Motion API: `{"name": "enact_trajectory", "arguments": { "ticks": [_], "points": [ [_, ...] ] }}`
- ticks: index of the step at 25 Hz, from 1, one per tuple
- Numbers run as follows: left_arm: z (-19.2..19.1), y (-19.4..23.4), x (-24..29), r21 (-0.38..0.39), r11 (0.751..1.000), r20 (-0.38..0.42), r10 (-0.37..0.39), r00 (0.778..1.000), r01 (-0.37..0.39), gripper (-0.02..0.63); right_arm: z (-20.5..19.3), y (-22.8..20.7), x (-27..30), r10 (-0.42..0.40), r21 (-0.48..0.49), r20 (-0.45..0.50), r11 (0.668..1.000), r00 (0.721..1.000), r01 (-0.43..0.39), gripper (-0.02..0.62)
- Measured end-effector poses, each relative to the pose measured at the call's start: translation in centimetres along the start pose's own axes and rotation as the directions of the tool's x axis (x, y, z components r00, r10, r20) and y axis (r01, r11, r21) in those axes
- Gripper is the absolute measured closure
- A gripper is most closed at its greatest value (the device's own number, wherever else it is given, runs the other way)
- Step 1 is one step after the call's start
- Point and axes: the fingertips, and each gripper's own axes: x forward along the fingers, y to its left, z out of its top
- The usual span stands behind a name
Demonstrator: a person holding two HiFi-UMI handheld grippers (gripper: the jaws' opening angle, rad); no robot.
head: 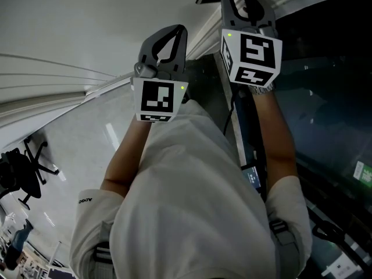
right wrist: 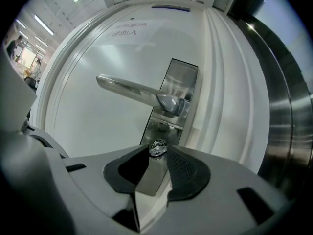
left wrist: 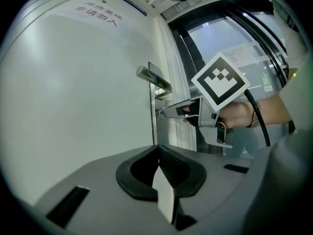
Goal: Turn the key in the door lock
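**A:** A white door (right wrist: 88, 131) fills everything ahead of me, with a dark metal frame (right wrist: 288, 111) down its 3 o'clock edge.

**B:** And the key?

**A:** The key (right wrist: 157, 147) sits in the keyhole at the foot of the steel lock plate (right wrist: 180, 80), at 6 o'clock from the lever handle (right wrist: 129, 89). Its head sticks out toward me. My right tool (right wrist: 158, 151) is clenched on it, one pad on each flat face, gripping with the tips only.

**B:** Why only the tips?

**A:** The head is small and close to the plate, so I reckon a deeper bite would jam the pads against the steel. I also hold the tool roughly level, in line with the key, so a roll of my wrist should go straight into the lock rather than bend the key.

**B:** The door looks slanted in your right tool's view.

**A:** It leans toward 1 o'clock there. To me that means the tool sits rolled about the key, so I judge the turn is under way. Whether the bolt has thrown, I cannot tell.

**B:** Your other hand?

**A:** My left tool (left wrist: 158, 148) is clenched on nothing, pads together. It is held off the door at 9 o'clock from the right one, well apart from the handle. I think it is parked there to stay out of the way, and perhaps to be ready for the lever.
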Motion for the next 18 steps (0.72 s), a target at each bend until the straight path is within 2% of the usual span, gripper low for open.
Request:
{"name": "enact_trajectory", "arguments": {
  "ticks": [7, 11, 18],
  "points": [
    [-0.8, 1.1, -0.9, -0.005, 0.999, -0.023, 0.033, 0.999, -0.033, 0.595, -0.1, -0.4, -1.3, -0.013, 0.17, 0.034, 0.985, 0.999, 0.007, 0.488],
    [-1.6, 1.5, -1.6, -0.007, 0.999, -0.039, 0.046, 0.998, -0.047, 0.595, -1.0, 0.9, -2.7, 0.013, 0.207, 0.037, 0.978, 0.999, -0.021, 0.489],
    [-2.7, 2.7, -3.3, -0.006, 0.994, -0.044, 0.106, 0.993, -0.106, 0.595, -4.5, 4.3, -4.7, 0.075, 0.268, 0.006, 0.96, 0.997, -0.074, 0.57]
  ]
}}
